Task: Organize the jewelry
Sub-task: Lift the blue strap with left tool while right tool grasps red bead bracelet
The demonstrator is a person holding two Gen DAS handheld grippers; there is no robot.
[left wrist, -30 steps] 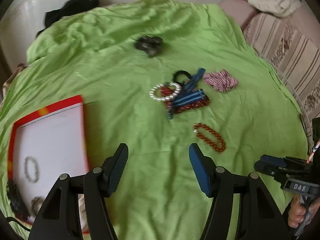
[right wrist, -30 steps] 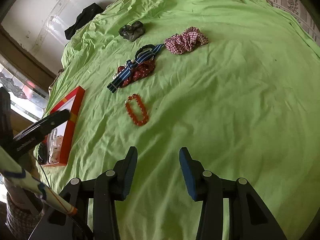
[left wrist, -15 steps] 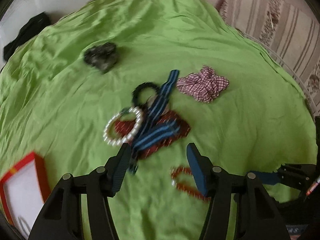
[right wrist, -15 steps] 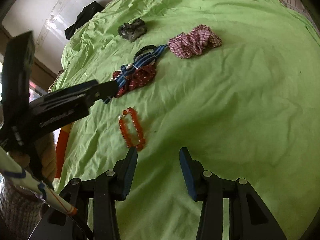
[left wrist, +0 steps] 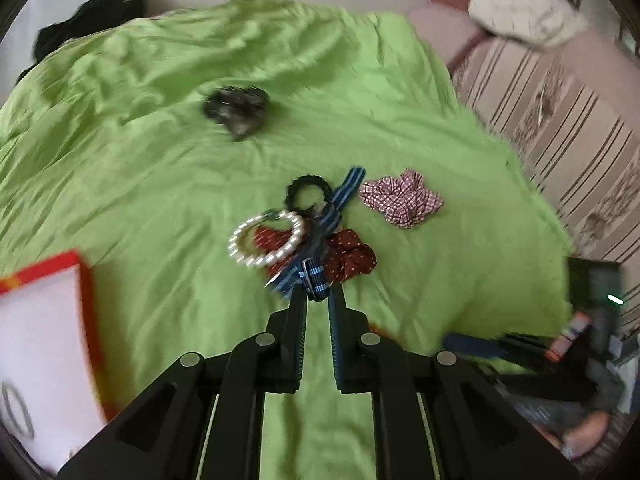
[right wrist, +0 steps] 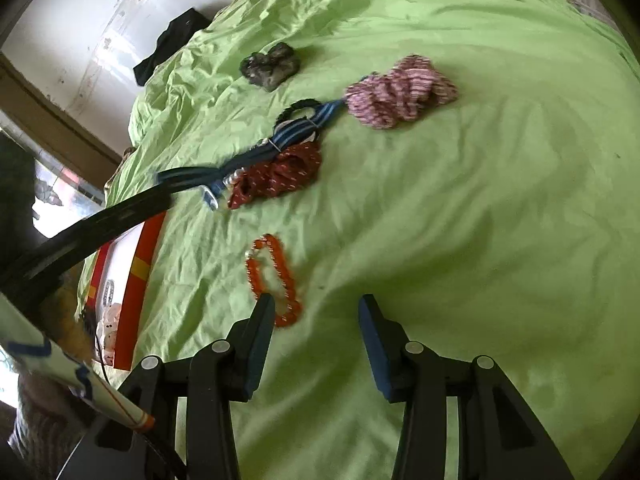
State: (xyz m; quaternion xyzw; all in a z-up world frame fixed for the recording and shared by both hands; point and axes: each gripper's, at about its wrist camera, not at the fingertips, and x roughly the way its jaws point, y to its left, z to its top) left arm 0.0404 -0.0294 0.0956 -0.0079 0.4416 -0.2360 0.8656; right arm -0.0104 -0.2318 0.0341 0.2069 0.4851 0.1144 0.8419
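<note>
Nowhere any readable writing or brand; only a yellow block on the red rim of the box (right wrist: 136,276), no letters legible. Left gripper (left wrist: 317,296) pinched nearly closed on the near end of the blue striped strap (left wrist: 316,272), tips meeting over its buckle end. Strap draped across the dark red dotted scrunchie (left wrist: 348,260), far end reaching toward the black hair tie (left wrist: 308,190). Pearl bracelet (left wrist: 266,240) touching the scrunchie's left side. Plaid scrunchie (left wrist: 402,200) just right of the pile, apart from it. Dark grey lump (left wrist: 238,110) farther back, blurred, kind unclear. Right gripper (right wrist: 316,308) about half open, nothing between the pads, left fingertip overlapping the orange bead bracelet (right wrist: 272,276) in view; contact hard to tell. Box cut off at the frame edge in both views, contents smeared, a ring shape and pale bits only. Green sheet (right wrist: 480,220) wide and bare to the right, edge dropping toward the striped sofa (left wrist: 560,120). Black cloth (right wrist: 172,44) at the far edge.
</note>
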